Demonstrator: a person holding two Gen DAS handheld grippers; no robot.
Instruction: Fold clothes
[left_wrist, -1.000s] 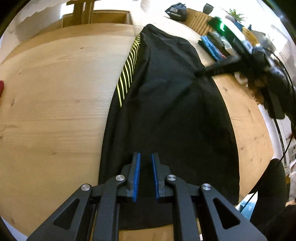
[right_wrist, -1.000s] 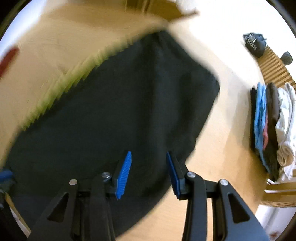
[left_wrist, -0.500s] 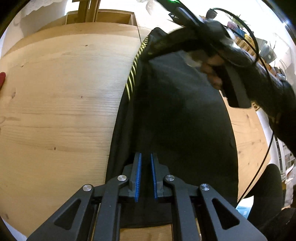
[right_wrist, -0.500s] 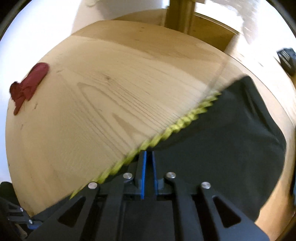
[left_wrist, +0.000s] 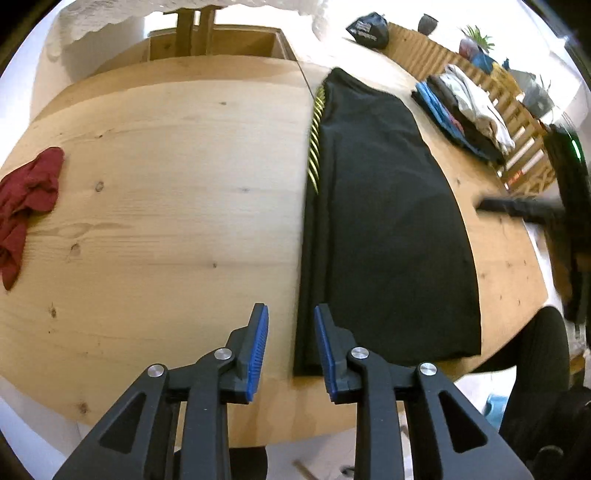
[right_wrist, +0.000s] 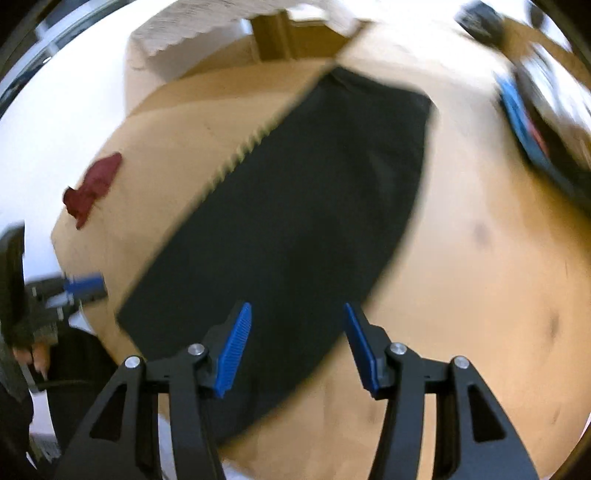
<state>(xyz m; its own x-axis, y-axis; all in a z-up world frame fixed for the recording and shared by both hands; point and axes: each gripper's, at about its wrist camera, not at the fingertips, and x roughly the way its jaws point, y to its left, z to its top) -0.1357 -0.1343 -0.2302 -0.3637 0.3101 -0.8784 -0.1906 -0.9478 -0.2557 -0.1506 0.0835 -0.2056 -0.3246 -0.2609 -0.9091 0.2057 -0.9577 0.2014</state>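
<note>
A black garment (left_wrist: 384, 221) with yellow stripes along its left edge lies folded into a long strip on the wooden table (left_wrist: 177, 206). My left gripper (left_wrist: 291, 339) hovers over the strip's near left corner, its jaws opening with nothing between the pads. The right wrist view is blurred by motion. There the same black garment (right_wrist: 295, 221) lies flat, and my right gripper (right_wrist: 297, 343) stands above its near edge with jaws opening and empty. My left gripper (right_wrist: 79, 290) shows at the far left of that view, and the right gripper's finger (left_wrist: 517, 206) appears beside the garment's right edge.
A crumpled dark red cloth (left_wrist: 26, 199) lies at the table's left edge. A pile of folded clothes (left_wrist: 461, 110) sits at the back right, next to a slatted wooden rack (left_wrist: 509, 122). A person's dark-clad leg (left_wrist: 532, 354) is by the near right edge.
Both grippers let go of the garment and their jaws spread. The right gripper swung from the striped far edge back to the near right side. The left gripper shifted left of the strip.
</note>
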